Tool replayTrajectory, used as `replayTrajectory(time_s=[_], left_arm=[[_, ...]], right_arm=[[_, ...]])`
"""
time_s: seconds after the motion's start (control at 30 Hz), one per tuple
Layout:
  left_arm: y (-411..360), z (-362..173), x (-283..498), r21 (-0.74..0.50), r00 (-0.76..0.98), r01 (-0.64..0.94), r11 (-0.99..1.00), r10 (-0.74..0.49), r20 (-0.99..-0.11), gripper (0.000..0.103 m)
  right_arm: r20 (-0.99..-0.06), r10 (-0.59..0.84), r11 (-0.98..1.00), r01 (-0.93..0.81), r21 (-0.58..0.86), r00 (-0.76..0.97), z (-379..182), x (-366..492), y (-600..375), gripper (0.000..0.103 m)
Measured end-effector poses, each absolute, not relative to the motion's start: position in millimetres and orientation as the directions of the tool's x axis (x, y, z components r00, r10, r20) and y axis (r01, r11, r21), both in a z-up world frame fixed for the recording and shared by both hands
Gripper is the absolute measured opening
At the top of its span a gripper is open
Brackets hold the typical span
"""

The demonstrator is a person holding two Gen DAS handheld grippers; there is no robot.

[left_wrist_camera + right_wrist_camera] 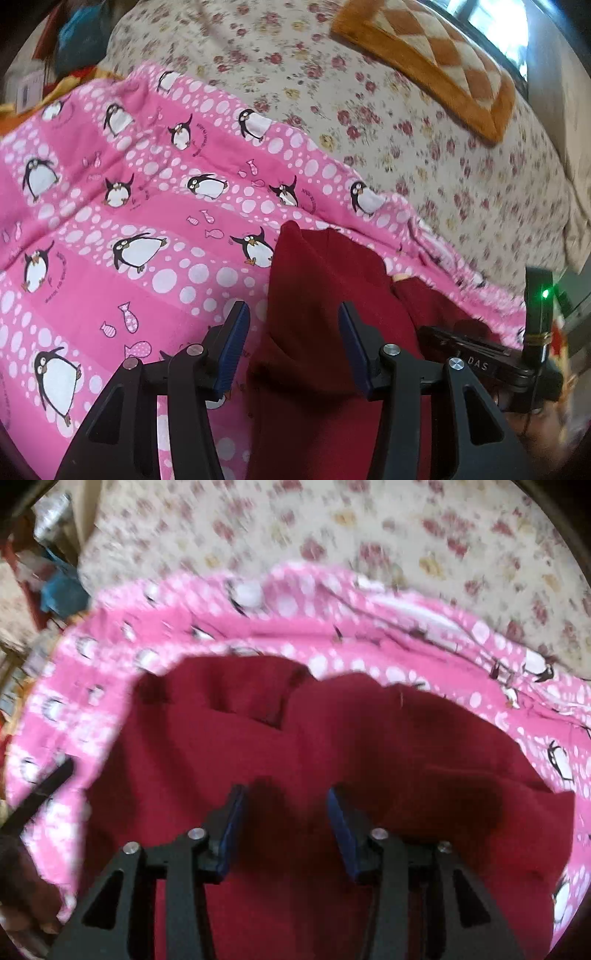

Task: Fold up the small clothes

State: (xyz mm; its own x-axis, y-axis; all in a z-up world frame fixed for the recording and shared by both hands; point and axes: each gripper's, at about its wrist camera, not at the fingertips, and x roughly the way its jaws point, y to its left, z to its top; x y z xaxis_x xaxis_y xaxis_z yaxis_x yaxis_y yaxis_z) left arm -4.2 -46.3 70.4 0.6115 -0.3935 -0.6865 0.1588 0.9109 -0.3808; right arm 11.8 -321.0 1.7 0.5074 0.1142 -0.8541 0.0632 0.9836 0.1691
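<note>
The small garment [325,332] is showing a plain dark red, with no print on it. The blanket [129,206] under it is showing bright pink, banded with rows of white dots and scattered with black-and-white penguins and small pink fish. Toward twelve o'clock, the bed sheet [295,74] is showing cream with dark red and yellow flowers. At one o'clock, a cushion [436,59] is showing orange and cream diamonds inside an orange border. Both grippers' fingers [236,343] are showing black frames with blue ribbed pads.
</note>
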Motion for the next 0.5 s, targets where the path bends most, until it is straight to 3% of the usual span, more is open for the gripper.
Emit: replayTrajectory(time_s=[0.03, 0.13, 0.27, 0.3, 0.33, 0.4, 0.5], left_arm=[[-42, 72, -3, -0.406, 0.61, 0.153, 0.901, -0.409, -0.679, 0.028], [-36, 74, -3, -0.459, 0.603, 0.142, 0.877, -0.444, -0.663, 0.028], [-33, 75, -3, -0.484, 0.615, 0.141, 0.863, -0.46, -0.641, 0.028], [-33, 75, -2, -0.488, 0.612, 0.145, 0.861, -0.465, -0.639, 0.028], [-35, 74, -2, -0.494, 0.604, 0.15, 0.857, -0.474, -0.64, 0.028], [-37, 72, -2, -0.511, 0.588, 0.165, 0.844, -0.5, -0.636, 0.028], [-42, 72, -1, -0.51, 0.577, 0.185, 0.84, -0.513, -0.635, 0.031]], right_arm=[[-0.846, 0.121, 0.98, 0.071, 0.184, 0.519, 4, 8, -325, 0.009], [-0.772, 0.232, 0.947, 0.044, 0.318, 0.592, 30, -11, -334, 0.009], [-0.669, 0.408, 0.897, -0.137, 0.421, 0.621, 55, -31, -301, 0.009], [-0.659, 0.443, 0.885, -0.183, 0.427, 0.607, 54, -34, -289, 0.012], [-0.673, 0.465, 0.881, -0.224, 0.417, 0.576, 48, -35, -274, 0.021], [-0.736, 0.458, 0.889, -0.238, 0.392, 0.499, 34, -35, -256, 0.046], [-0.753, 0.45, 0.892, -0.199, 0.406, 0.48, 32, -52, -270, 0.046]])
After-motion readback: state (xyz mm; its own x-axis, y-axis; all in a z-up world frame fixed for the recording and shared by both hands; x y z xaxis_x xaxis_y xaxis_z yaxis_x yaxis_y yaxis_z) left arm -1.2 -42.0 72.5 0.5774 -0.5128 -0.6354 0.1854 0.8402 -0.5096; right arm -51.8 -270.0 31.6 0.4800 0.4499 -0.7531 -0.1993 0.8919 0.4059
